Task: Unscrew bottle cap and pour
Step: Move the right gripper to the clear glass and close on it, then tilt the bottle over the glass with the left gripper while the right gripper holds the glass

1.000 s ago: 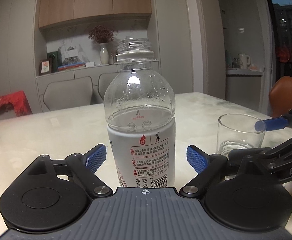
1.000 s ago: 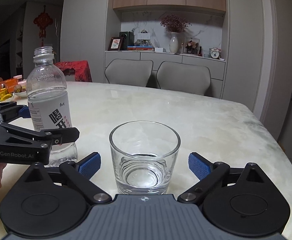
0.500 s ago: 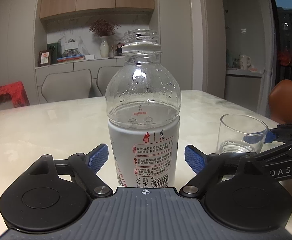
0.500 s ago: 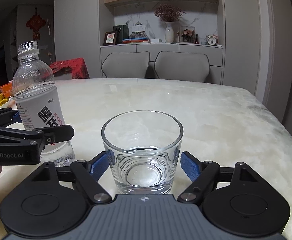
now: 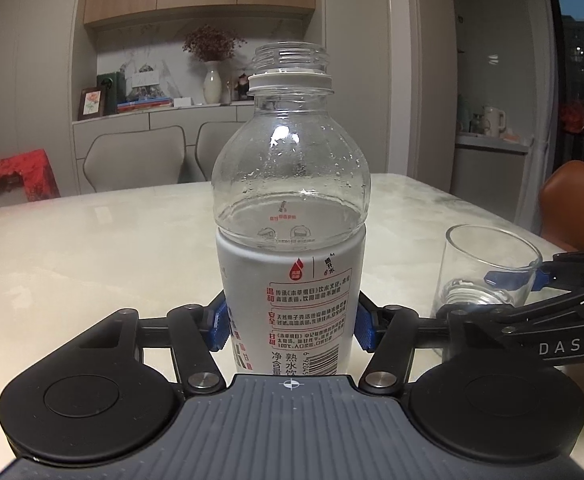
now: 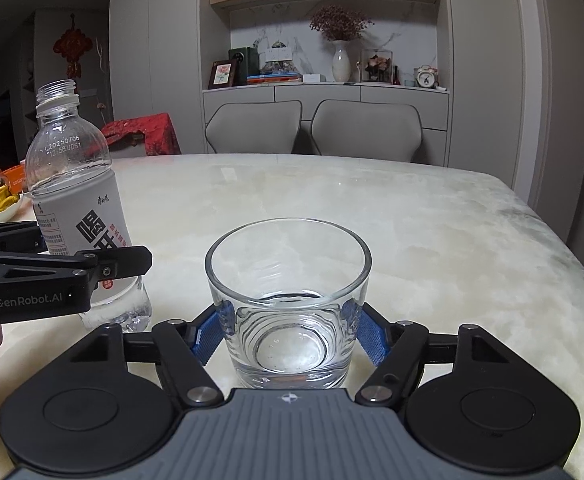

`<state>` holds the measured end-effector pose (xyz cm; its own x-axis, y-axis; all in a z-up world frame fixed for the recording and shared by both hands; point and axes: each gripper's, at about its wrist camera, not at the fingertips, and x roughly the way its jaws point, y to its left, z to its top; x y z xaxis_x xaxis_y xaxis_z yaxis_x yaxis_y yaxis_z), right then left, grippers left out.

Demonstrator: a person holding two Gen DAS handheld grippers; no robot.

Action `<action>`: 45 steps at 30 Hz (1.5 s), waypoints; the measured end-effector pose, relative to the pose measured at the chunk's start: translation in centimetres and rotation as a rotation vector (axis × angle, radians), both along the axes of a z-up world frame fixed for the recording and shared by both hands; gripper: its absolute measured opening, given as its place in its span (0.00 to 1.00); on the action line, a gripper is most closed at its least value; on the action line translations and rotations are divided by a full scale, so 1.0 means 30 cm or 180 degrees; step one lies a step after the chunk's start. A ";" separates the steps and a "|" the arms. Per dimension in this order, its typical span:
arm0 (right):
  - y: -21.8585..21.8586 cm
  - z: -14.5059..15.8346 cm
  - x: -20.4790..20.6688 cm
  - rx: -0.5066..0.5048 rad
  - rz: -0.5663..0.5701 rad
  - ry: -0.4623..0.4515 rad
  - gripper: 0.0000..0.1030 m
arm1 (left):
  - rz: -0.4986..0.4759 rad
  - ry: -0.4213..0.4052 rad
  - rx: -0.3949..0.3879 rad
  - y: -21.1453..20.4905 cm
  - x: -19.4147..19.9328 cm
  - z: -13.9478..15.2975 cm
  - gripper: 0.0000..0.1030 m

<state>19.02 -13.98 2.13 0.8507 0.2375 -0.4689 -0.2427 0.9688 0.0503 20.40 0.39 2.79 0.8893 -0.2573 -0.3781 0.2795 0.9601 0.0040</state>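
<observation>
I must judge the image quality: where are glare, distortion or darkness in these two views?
Left wrist view: a bright glare spot on the clear plastic bottle, and fisheye bending of the walls. Right wrist view: dim indoor light, a dark left corner, and soft reflections on the pale marble table; the clear drinking glass is sharp.

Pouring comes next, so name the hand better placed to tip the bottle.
Left. The left claw is closing on the uncapped bottle, pads against its label. The right claw is closing around the glass.
</observation>
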 end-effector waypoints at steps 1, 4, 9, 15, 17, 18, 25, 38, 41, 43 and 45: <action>-0.001 0.000 0.000 0.0000 -0.0002 0.0000 0.71 | 0.0005 0.0001 -0.0003 0.000 0.000 0.000 0.56; -0.002 0.002 -0.001 0.0000 -0.0002 -0.0001 0.71 | 0.0034 -0.0003 0.0008 -0.003 -0.003 0.001 0.56; 0.001 0.002 0.003 0.0002 -0.0006 -0.0002 0.71 | 0.0047 -0.0015 0.0040 -0.008 -0.003 0.006 0.56; 0.004 0.002 0.001 0.0004 -0.0008 -0.0001 0.71 | 0.0044 -0.0048 0.0109 -0.019 -0.012 0.008 0.54; 0.003 0.001 0.001 0.0005 -0.0007 -0.0001 0.71 | 0.0047 -0.0069 0.0156 -0.025 -0.014 0.007 0.54; 0.005 0.001 -0.001 0.0005 -0.0008 -0.0001 0.71 | 0.0051 -0.0082 0.0185 -0.028 -0.016 0.007 0.54; 0.011 0.003 -0.005 0.0011 -0.0013 -0.0001 0.71 | 0.0172 -0.0057 0.0246 -0.019 -0.008 0.012 0.54; 0.006 0.011 -0.006 0.0024 0.0061 0.0020 0.71 | 0.0195 -0.0104 0.0625 -0.044 0.002 0.023 0.54; 0.004 0.013 -0.005 0.0020 0.0090 0.0035 0.71 | 0.0209 -0.0129 0.0800 -0.056 0.006 0.024 0.54; 0.004 0.015 -0.005 0.0005 0.0117 0.0041 0.71 | 0.0221 -0.0147 0.0903 -0.065 0.007 0.025 0.54; 0.004 0.016 -0.005 -0.0012 0.0145 0.0044 0.71 | 0.0237 -0.0185 0.1032 -0.076 0.006 0.024 0.54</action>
